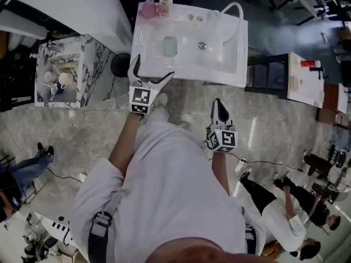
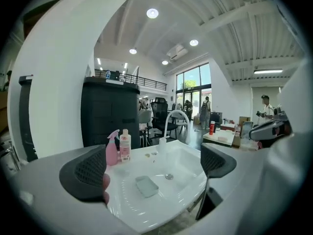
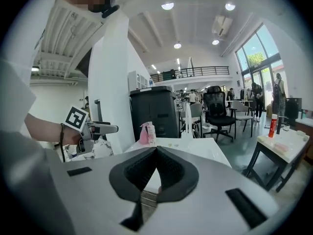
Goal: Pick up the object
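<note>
A pale green soap-like bar (image 1: 170, 46) (image 2: 147, 186) lies flat in the basin of a white sink (image 1: 230, 64) (image 2: 193, 182). My left gripper (image 1: 152, 70) (image 2: 154, 173) is open at the sink's near left edge, with nothing between its jaws and the bar ahead of it. It also shows in the right gripper view as the left gripper (image 3: 98, 129). My right gripper (image 1: 218, 106) (image 3: 156, 153) is shut and empty. It hangs short of the sink, close to my body.
A pink spray bottle (image 1: 149, 8) (image 2: 112, 148) and a small bottle (image 1: 165, 4) (image 2: 125, 145) stand at the sink's back left corner, with a curved faucet (image 1: 233, 10) (image 2: 177, 119) at the back. A marble-patterned box (image 1: 88, 70) stands left and a white side table (image 1: 304, 81) right.
</note>
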The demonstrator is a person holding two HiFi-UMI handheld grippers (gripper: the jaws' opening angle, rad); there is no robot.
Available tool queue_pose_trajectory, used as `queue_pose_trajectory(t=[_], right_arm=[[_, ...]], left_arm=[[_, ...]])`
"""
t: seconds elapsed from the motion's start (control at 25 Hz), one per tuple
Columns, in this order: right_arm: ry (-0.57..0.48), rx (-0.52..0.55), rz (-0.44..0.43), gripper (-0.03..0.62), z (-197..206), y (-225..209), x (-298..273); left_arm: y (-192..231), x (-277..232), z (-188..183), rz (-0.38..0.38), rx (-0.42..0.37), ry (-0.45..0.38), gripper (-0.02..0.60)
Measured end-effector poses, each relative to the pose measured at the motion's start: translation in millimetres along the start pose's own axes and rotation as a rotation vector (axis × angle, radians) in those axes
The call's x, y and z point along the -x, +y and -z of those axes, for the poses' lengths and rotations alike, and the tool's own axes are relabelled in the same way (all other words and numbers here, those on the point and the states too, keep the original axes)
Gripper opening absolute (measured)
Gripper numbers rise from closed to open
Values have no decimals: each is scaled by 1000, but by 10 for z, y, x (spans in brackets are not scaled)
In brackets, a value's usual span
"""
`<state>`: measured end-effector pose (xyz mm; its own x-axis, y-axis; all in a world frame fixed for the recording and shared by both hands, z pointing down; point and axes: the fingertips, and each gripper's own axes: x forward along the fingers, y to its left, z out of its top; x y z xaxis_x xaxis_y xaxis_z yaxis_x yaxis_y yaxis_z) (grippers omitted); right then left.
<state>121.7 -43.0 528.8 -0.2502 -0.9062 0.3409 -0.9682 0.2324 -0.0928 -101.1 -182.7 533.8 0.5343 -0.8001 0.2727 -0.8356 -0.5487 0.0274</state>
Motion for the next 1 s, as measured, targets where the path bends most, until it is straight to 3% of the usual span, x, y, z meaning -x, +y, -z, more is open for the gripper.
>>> queue_pose_trajectory(t=[0.56, 1.0], right_arm=[[49, 22, 2, 3, -155, -137, -509], [72, -16, 35, 3, -130, -597, -591]], left_arm=[[541, -959, 695, -23, 56, 193, 586], [607, -1717, 1347, 14, 194, 410, 581]])
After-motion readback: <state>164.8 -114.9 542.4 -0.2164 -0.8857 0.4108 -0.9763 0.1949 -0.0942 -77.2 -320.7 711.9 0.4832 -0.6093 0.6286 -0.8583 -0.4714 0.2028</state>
